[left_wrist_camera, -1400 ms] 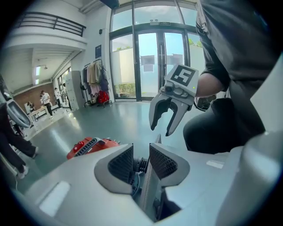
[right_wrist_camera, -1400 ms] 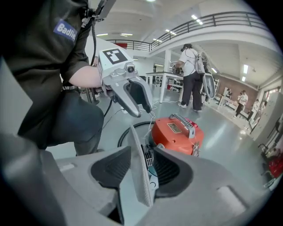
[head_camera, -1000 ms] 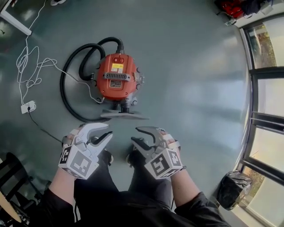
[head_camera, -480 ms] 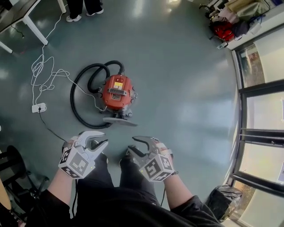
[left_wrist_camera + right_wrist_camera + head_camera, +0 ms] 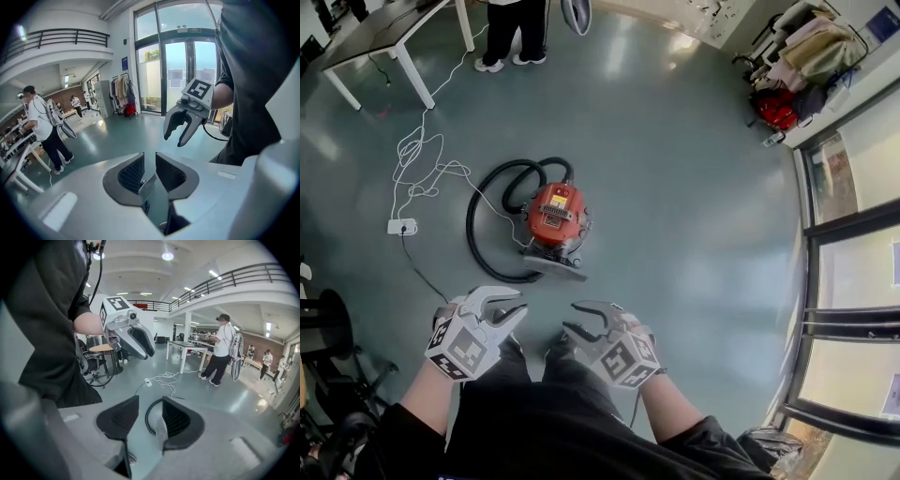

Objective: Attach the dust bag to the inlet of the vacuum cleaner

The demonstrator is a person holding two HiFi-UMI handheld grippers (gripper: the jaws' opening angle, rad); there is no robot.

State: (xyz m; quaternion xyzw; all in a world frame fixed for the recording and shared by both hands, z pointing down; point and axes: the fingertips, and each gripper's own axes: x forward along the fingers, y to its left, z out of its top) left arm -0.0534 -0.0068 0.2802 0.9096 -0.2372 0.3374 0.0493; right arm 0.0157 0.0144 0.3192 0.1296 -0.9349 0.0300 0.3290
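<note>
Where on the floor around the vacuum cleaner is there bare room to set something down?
Free: the broad floor between the vacuum cleaner and the window wall, and the stretch beyond it toward the standing person. Crowded: its left, with the hose loop, white cable and power strip.

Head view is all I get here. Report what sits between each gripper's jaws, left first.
Observer: The left gripper is empty. Its jaws stand apart, having just closed a little, and only floor shows in the gap.
Operator: Now the right.
Observer: The right gripper is open too, with nothing between its pads. Through the gap a curve of the vacuum's black hose shows, lying on the floor.
Operator: Describe the bystander.
Observer: The person stands beside the white table, in a white shirt and dark trousers.
</note>
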